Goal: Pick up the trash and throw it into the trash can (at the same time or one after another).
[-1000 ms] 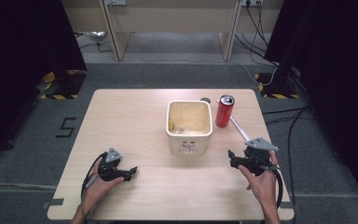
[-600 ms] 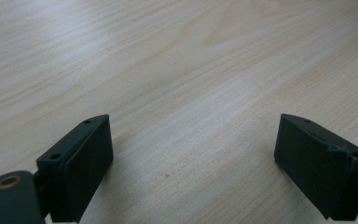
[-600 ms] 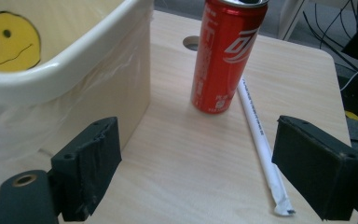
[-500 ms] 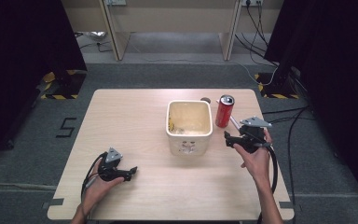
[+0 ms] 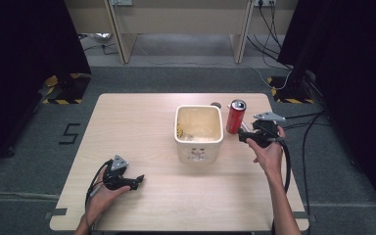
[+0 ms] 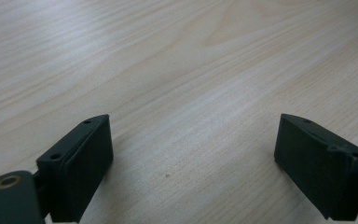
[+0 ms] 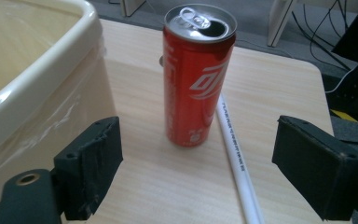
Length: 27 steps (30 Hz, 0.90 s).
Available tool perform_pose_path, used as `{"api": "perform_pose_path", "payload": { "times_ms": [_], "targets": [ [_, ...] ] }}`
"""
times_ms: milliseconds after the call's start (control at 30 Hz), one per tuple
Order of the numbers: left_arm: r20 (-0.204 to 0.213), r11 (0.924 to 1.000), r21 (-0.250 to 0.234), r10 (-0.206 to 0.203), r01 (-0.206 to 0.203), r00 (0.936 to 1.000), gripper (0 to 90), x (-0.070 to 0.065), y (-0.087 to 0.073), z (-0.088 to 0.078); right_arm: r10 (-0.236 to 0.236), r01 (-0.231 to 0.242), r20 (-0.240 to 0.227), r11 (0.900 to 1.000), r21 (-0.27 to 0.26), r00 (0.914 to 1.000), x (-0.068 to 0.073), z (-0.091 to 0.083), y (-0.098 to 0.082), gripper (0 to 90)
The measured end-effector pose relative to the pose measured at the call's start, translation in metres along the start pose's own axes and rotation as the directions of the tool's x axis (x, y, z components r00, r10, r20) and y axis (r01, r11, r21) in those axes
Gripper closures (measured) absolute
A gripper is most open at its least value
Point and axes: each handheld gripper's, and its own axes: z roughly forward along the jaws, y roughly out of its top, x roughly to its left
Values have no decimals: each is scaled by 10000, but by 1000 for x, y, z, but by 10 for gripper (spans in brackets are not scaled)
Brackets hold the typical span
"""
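Grey carpet surrounds your pale wooden table, with desk legs and cables at the far side. Your right gripper sits beside the red can, which stands upright near the table's far right area, just to the right of the cream tub. In the right gripper view the can stands ahead of the jaws and between their lines, its tab end up and opened; the jaws are spread wide, well clear of it on both sides, and grip nothing. A white straw lies flat on the wood just beside the can's base, and the tub wall fills the left of that view. Your left gripper rests low at the near left of the table, well apart from the tub; its jaws are wide apart over bare wood, holding nothing.
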Motion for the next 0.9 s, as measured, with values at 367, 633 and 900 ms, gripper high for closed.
{"api": "perform_pose_path", "payload": {
  "times_ms": [367,633,900],
  "targets": [
    [1,10000,3,4,-4,10000,107,0,0,0,91,-91,-36,9999,-56,10000,-7,29,11,159],
    [-1,10000,-1,0,0,10000,107,0,0,0,175,-174,-110,9998,99,9998,-6,46,11,163],
    [-2,10000,0,-4,4,10000,107,0,0,0,107,-106,-73,9998,182,9999,-4,64,16,169]
  ]
}}
